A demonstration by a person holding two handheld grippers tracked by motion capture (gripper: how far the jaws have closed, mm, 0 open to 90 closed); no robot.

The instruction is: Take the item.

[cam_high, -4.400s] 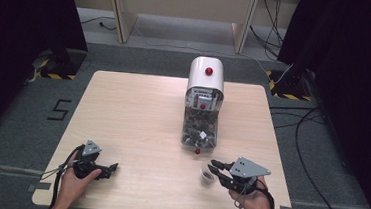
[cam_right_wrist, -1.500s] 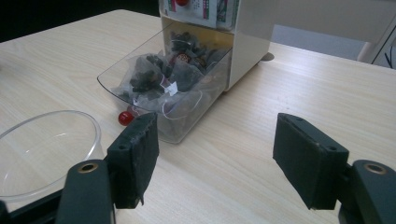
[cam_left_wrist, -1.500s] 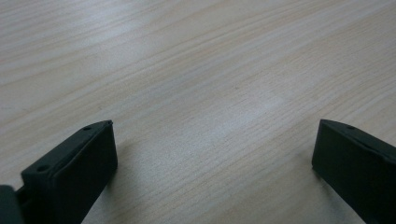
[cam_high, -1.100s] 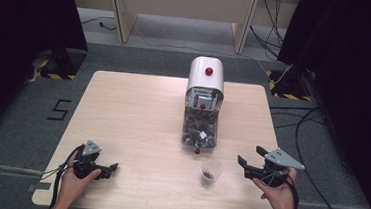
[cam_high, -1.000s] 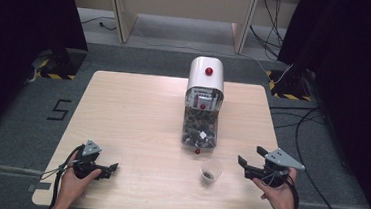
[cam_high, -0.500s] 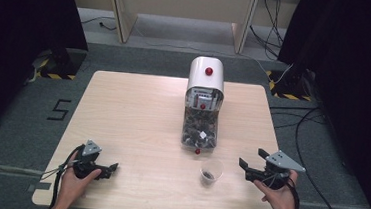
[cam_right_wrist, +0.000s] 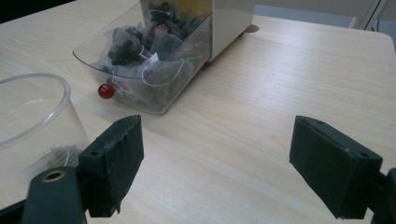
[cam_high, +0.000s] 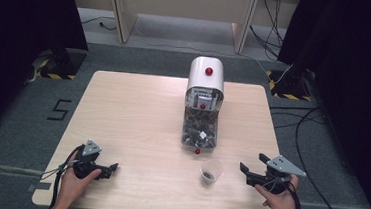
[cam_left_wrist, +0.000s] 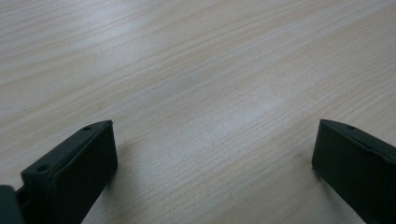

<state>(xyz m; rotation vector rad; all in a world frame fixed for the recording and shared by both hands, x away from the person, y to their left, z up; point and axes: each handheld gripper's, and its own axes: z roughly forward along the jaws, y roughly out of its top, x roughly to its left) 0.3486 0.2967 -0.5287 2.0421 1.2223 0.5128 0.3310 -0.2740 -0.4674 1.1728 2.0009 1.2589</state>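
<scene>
Cup (cam_high: 211,171), clear plastic with something small and dark lying in its bottom, stood on the table (cam_high: 137,116) just in front of the dispenser's (cam_high: 205,81) transparent tray (cam_high: 199,130), a little toward the person's right. The tray was heaped with tea bags (cam_right_wrist: 140,51), and a small red knob (cam_right_wrist: 106,91) stuck out at its front lip.

The right gripper (cam_high: 252,171) hovered low over the table, near the cup and to its right, jaws spread wide with nothing between them. In the right gripper view the cup (cam_right_wrist: 32,126) sat just outside the nearer jaw rather than in the gap, its rim beside the pad, and I could not tell whether the two touched. The left gripper (cam_high: 111,168) lay well apart, near the table's front left edge, resting in the person's hand (cam_high: 74,186); the left gripper view showed its jaws also spread, with bare wood between them.

As I judged it, a bag was already in the cup and the work stood at a pause between steps. If the cup was to be lifted next, the right gripper would need to swing toward it so that the wall came between the jaws, then close gently, since thin plastic of that kind would buckle or tip easily.
</scene>
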